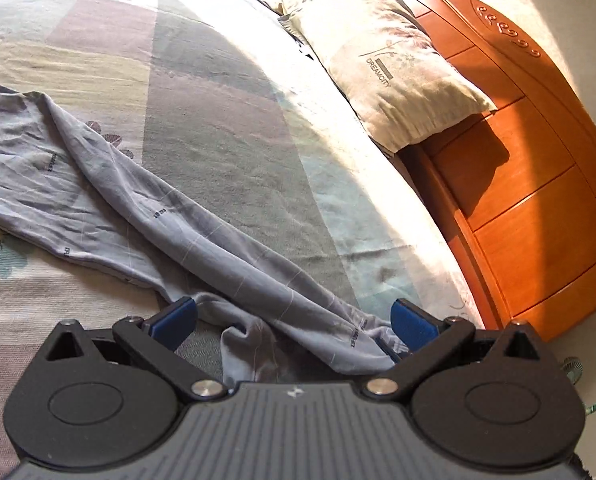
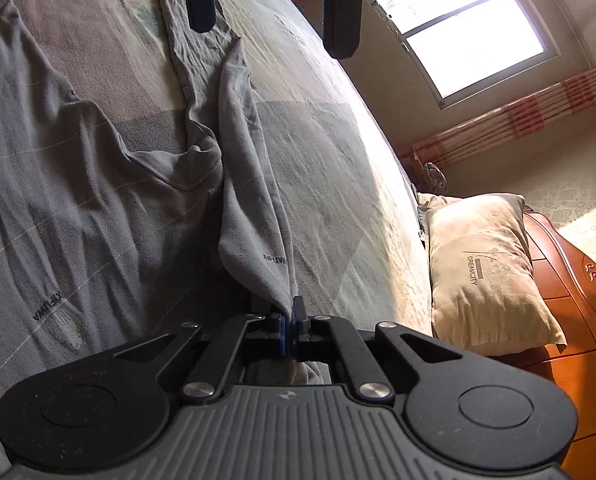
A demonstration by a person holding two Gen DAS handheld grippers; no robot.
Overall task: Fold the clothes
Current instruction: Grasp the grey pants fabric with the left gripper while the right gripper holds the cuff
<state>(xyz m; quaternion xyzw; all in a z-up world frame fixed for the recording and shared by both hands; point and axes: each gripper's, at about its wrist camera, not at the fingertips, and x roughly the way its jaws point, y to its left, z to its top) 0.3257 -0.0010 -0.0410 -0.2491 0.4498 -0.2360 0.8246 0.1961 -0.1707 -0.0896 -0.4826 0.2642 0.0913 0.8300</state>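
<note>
While the right gripper (image 2: 289, 322) is clamped on one end of the grey garment (image 1: 146, 200), the cloth's long axis runs up the bed (image 1: 226, 128), well short of the headboard edge. Its other end lies, seemingly unpinched, between the left gripper (image 1: 294, 316)'s spread jaws.

Grey garment (image 1: 202, 216) with thin pale lines and small dark lettering, wrinkled, spread loosely over the bed. In left wrist view, stretched from left edge down to lower centre, bunched there. In right wrist view (image 2: 110, 184), filling left half of frame, one folded edge raised and drawn to lower centre.
</note>
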